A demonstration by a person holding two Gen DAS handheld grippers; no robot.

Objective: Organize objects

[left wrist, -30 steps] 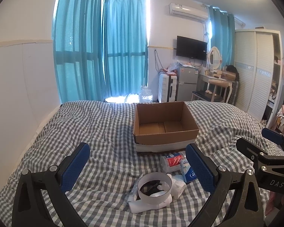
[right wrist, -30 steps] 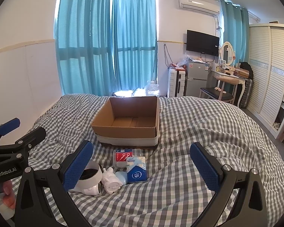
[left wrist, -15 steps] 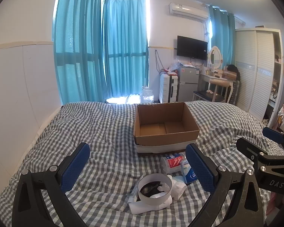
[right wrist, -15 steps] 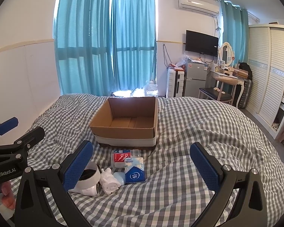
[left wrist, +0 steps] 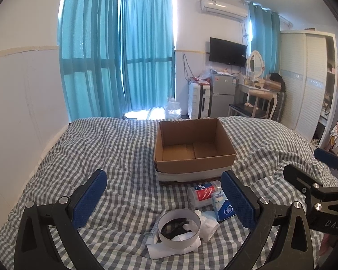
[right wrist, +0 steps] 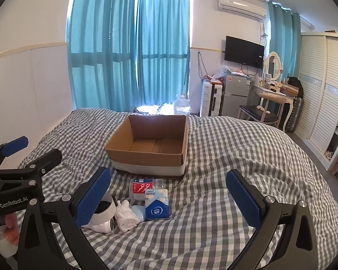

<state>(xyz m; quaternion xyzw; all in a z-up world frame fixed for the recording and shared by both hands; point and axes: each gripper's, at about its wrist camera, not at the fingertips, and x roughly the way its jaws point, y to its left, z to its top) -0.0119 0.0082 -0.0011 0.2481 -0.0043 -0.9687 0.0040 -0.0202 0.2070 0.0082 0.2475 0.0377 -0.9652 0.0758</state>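
An open, empty cardboard box sits on the checked bedspread. In front of it lies a small pile: a clear tub with a red label, a blue tissue pack, a white round holder with dark contents, a white figurine and a white tube. My left gripper is open and empty, just above the pile. My right gripper is open and empty, to the pile's right.
The checked bedspread has folds on the right side. A white wall runs along the left of the bed. Beyond the foot stand blue curtains, a small fridge, a dressing table with chair and a wardrobe.
Both grippers have drifted very slightly; the pile and box sit almost where they were. Both stay open and empty.
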